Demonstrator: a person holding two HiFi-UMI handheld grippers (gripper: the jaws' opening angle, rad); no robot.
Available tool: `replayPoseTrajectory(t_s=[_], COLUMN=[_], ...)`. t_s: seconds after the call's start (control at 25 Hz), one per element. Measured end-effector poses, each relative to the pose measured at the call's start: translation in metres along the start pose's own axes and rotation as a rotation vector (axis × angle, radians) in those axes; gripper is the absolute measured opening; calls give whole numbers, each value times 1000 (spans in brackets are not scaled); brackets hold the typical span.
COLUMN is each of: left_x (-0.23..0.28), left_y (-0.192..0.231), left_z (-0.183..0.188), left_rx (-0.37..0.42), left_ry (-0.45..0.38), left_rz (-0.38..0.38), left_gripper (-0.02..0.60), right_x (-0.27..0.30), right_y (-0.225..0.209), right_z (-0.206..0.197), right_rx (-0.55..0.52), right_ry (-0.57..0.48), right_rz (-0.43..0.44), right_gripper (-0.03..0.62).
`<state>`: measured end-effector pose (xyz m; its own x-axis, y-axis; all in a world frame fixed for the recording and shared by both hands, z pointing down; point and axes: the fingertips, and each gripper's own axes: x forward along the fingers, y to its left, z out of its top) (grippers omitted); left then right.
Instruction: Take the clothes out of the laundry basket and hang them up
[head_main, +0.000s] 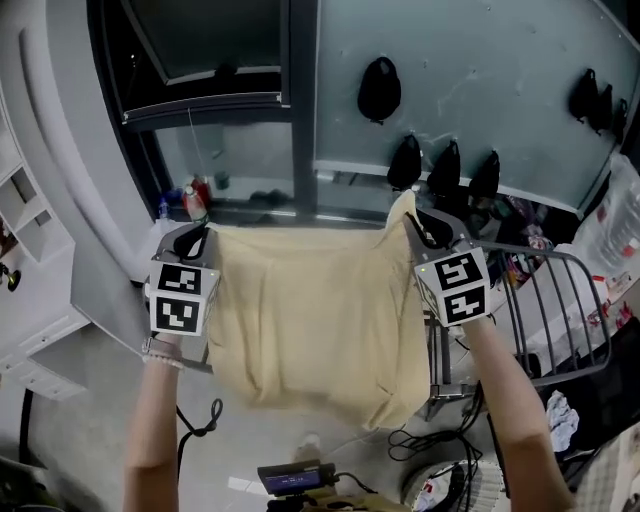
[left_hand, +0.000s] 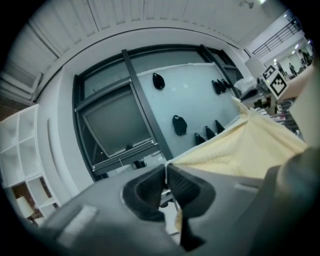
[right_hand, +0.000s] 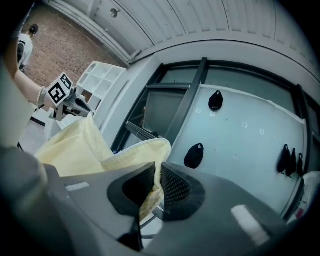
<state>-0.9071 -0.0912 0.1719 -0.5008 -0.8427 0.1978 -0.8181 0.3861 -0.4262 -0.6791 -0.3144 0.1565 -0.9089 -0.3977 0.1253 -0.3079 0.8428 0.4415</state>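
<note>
A pale yellow cloth (head_main: 310, 310) hangs spread out between my two grippers, its lower part drooping toward the floor. My left gripper (head_main: 192, 240) is shut on the cloth's upper left corner; in the left gripper view a thin edge of the cloth (left_hand: 240, 150) is pinched between the pads of my left gripper (left_hand: 165, 184). My right gripper (head_main: 428, 228) is shut on the upper right corner, and in the right gripper view a thicker fold of the cloth (right_hand: 100, 150) sits between the jaws of my right gripper (right_hand: 155, 186). No laundry basket is in view.
A grey wire drying rack (head_main: 545, 300) stands to the right, just beyond my right hand. Ahead are a dark-framed window (head_main: 215, 90) and a pale wall with several black hooks (head_main: 379, 88). Bottles (head_main: 196, 200) stand on the sill. White shelving (head_main: 30, 240) rises at left; cables (head_main: 430, 450) lie on the floor.
</note>
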Motion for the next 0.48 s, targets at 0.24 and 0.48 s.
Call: replayPoseTrajectory(t_s=[0.24,0.48], left_x=[93,169], left_y=[24,30], left_z=[-2,-8], left_rx=[-38,-56], left_ry=[0,23], left_rz=[-50,-95], left_gripper=[5,5], right_x=[81,145], right_y=[-28,-61], right_z=[-17,-38], right_rx=[4,5], right_ry=[62,107], right_rz=[-47,-81], right_gripper=[36,35])
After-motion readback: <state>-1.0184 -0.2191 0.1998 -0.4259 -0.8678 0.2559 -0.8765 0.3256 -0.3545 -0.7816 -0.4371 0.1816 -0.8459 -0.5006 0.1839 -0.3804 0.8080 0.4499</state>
